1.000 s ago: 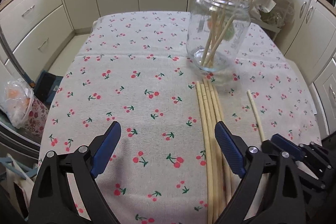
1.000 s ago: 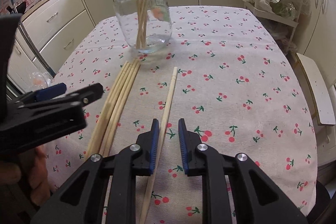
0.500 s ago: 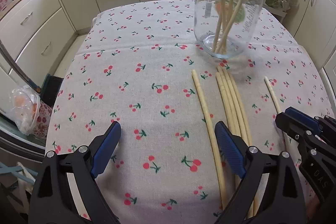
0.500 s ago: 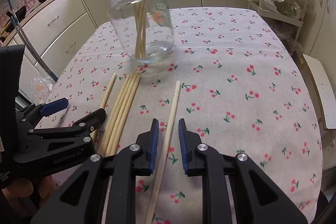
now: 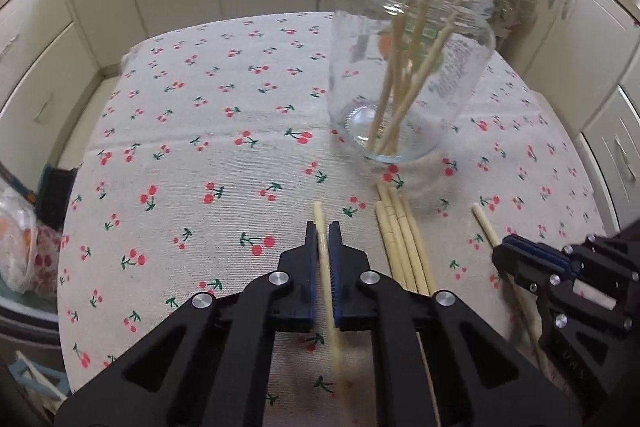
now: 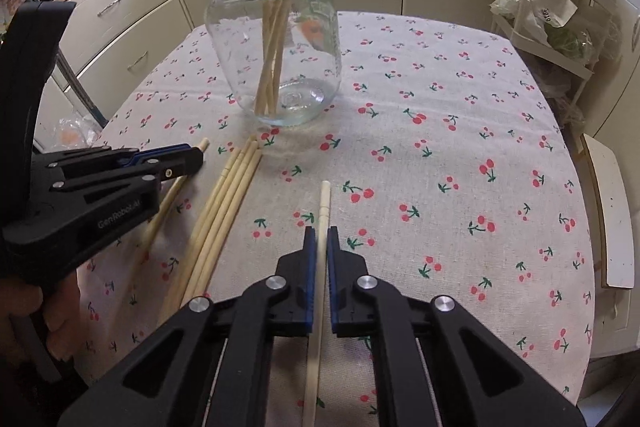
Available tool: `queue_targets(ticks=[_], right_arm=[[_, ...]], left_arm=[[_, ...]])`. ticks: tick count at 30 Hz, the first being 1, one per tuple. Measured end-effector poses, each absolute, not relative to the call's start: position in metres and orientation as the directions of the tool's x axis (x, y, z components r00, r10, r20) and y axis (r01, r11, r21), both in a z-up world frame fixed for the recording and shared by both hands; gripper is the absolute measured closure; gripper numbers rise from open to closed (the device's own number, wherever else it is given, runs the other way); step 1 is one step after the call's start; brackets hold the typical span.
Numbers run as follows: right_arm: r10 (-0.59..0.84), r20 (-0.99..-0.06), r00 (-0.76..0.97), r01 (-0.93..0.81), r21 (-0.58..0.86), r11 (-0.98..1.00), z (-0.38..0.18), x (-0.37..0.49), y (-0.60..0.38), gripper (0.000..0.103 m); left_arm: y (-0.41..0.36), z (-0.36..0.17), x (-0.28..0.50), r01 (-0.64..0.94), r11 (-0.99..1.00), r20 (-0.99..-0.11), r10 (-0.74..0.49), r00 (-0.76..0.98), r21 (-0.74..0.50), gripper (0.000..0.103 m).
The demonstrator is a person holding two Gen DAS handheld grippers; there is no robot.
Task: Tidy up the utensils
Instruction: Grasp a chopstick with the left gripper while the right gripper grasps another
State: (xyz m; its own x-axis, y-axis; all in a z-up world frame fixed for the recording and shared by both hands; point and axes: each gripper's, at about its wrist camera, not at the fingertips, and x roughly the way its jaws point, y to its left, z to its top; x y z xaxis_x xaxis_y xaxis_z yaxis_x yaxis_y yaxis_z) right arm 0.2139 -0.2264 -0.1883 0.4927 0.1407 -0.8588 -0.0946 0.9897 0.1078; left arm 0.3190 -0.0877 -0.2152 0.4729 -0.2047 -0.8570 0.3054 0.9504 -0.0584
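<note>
1. The left claw [image 5: 323,227] is clenched on a single chopstick [image 5: 320,217]; its jaws have just been closing, and the stick is seen pinched between the blue pads, its tip poking out just past them.
2. The right claw [image 6: 321,233] is likewise clenched on the lone chopstick [image 6: 324,199] lying apart on the right, its jaws having just been closing around it; the far end reaches out beyond the pads toward the jar.
3. Between the two gripped sticks a bundle of chopsticks [image 6: 228,195] is left lying side by side on the desk [image 6: 460,131], touching one another, with their far ends just short of the jar.
4. Further out, the glass jar [image 6: 280,67] stands upright on the cherry-print cloth, with several chopsticks already leaning inside it and rising above its rim.
5. The sticks are judged to be light, stiff and smooth, so little force should be needed, but they may pivot or slide between the pads.
6. Each stick appears to be held near its far end, so the long rear part may sag or swing when lifted; a hold nearer the middle would probably be steadier.
7. The jar is judged fragile and easily tipped, so its rim should not be knocked.
</note>
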Motion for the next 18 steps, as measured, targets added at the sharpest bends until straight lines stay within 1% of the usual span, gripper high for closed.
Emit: queue_targets(ticks=[2, 5, 6, 7, 9, 10, 11, 12, 13, 15, 17, 18], right_arm=[[0.135, -0.861, 0.490, -0.085, 0.107, 0.991, -0.188, 0.216, -0.228, 0.096], [0.129, -0.866, 0.484, -0.089, 0.099, 0.991, -0.189, 0.222, -0.227, 0.096], [0.127, -0.867, 0.483, -0.092, 0.094, 0.991, -0.189, 0.223, -0.226, 0.096], [0.121, -0.868, 0.481, -0.098, 0.084, 0.992, -0.189, 0.225, -0.224, 0.096], [0.107, -0.870, 0.481, -0.111, 0.060, 0.992, -0.189, 0.225, -0.221, 0.096], [0.095, -0.870, 0.484, -0.122, 0.041, 0.992, -0.189, 0.225, -0.219, 0.096], [0.088, -0.870, 0.486, -0.128, 0.029, 0.991, -0.189, 0.224, -0.218, 0.096], [0.080, -0.869, 0.488, -0.134, 0.016, 0.991, -0.189, 0.224, -0.216, 0.096], [0.080, -0.870, 0.487, -0.134, 0.016, 0.991, -0.189, 0.224, -0.216, 0.096], [0.105, -0.868, 0.485, -0.116, 0.055, 0.992, -0.190, 0.224, -0.221, 0.097], [0.159, -0.862, 0.481, -0.081, 0.137, 0.987, -0.190, 0.225, -0.232, 0.097], [0.202, -0.853, 0.481, -0.055, 0.201, 0.978, -0.191, 0.224, -0.241, 0.097]], left_arm=[[-0.090, -0.215, 0.319, 0.356, 0.934, -0.862, -0.215, 0.460, -0.043, 0.097], [-0.090, -0.213, 0.325, 0.346, 0.937, -0.874, -0.204, 0.440, -0.044, 0.095], [-0.091, -0.213, 0.327, 0.342, 0.939, -0.877, -0.193, 0.441, -0.035, 0.088], [-0.094, -0.213, 0.329, 0.341, 0.940, -0.878, -0.180, 0.442, -0.021, 0.079], [-0.097, -0.214, 0.334, 0.346, 0.938, -0.882, -0.158, 0.444, 0.006, 0.072], [-0.099, -0.214, 0.336, 0.349, 0.937, -0.881, -0.143, 0.451, 0.027, 0.072], [-0.101, -0.214, 0.336, 0.353, 0.935, -0.880, -0.132, 0.456, 0.042, 0.073], [-0.103, -0.214, 0.336, 0.366, 0.930, -0.883, -0.141, 0.448, 0.037, 0.083], [-0.104, -0.213, 0.337, 0.375, 0.927, -0.886, -0.156, 0.437, 0.021, 0.098], [-0.106, -0.211, 0.332, 0.381, 0.924, -0.888, -0.147, 0.436, 0.034, 0.098], [-0.102, -0.209, 0.326, 0.380, 0.925, -0.885, -0.167, 0.435, 0.012, 0.098], [-0.097, -0.203, 0.322, 0.371, 0.929, -0.873, -0.176, 0.454, 0.006, 0.098]])
